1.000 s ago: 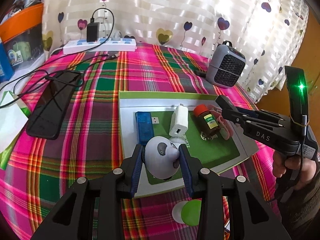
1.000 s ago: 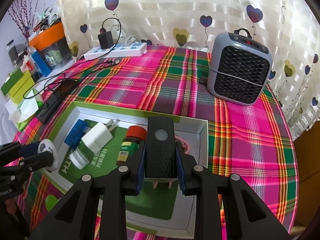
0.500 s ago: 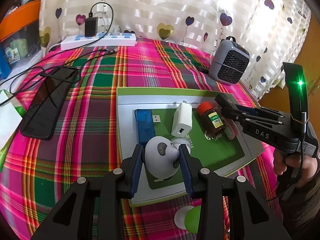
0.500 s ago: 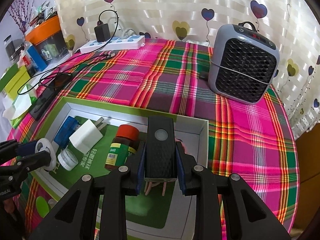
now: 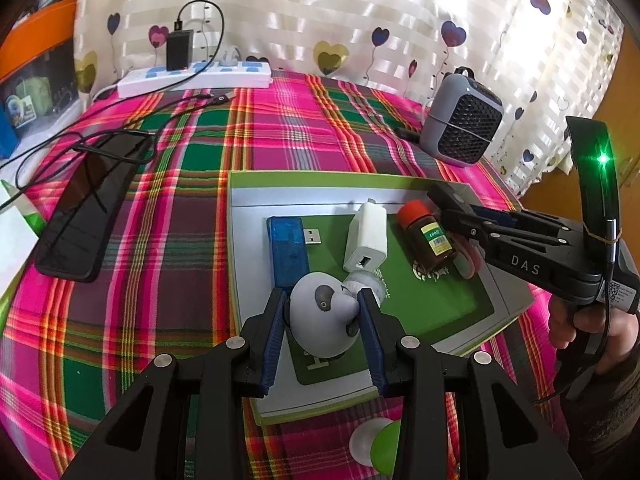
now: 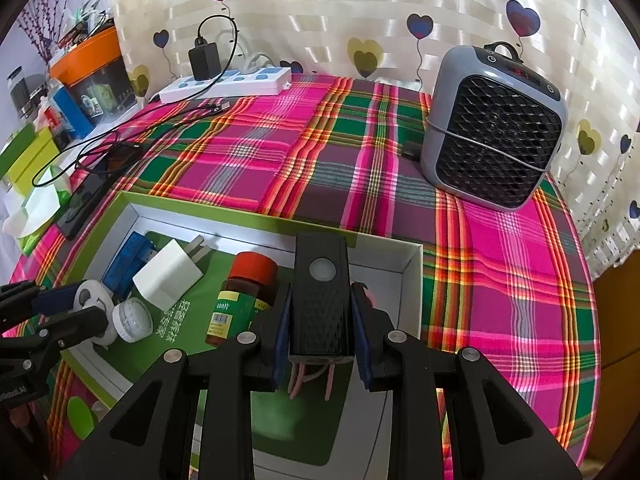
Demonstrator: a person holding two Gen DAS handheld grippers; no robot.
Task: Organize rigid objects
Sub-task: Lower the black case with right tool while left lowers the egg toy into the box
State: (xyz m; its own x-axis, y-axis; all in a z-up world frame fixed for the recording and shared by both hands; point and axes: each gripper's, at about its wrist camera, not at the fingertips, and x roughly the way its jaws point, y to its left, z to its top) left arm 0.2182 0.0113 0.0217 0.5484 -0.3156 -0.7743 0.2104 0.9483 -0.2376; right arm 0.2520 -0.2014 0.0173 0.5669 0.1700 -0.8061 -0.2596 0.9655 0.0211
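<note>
broadly, the bench (image 6: 320,160) under its pink and green plaid cloth carries everything, and the clutter that is no part of the sorting sits out at the edges: a grey heater (image 6: 496,132) at the far right, a white power strip (image 5: 196,76) against the curtain, a dark phone (image 5: 88,212) off to the left

near the middle lies the shallow green-rimmed box (image 5: 320,178), open side up, which looks to be the collecting place, since the small hard things are gathered on its green floor. they lie flat and side by side, probably so none rolls: a blue usb stick (image 5: 288,248) at the left, a white charger plug (image 5: 366,240) just beside it, then a brown bottle with a red cap (image 5: 424,232) on its side. a small white round lid (image 6: 132,320) rests near the front

both hands are loaded above the box. the right tongs (image 6: 322,320) are pressed onto a black textured block (image 6: 320,296), held end-on and pointing down over the right part of the box, with pink strips showing beneath it that i cannot identify. the left tongs (image 5: 322,332) stand fairly wide because they pinch a rounded grey toy with dark patches (image 5: 320,320), hanging over the front of the box next to the lid

my guess is each piece is kept over a free patch, ready to be set down without knocking its neighbours
</note>
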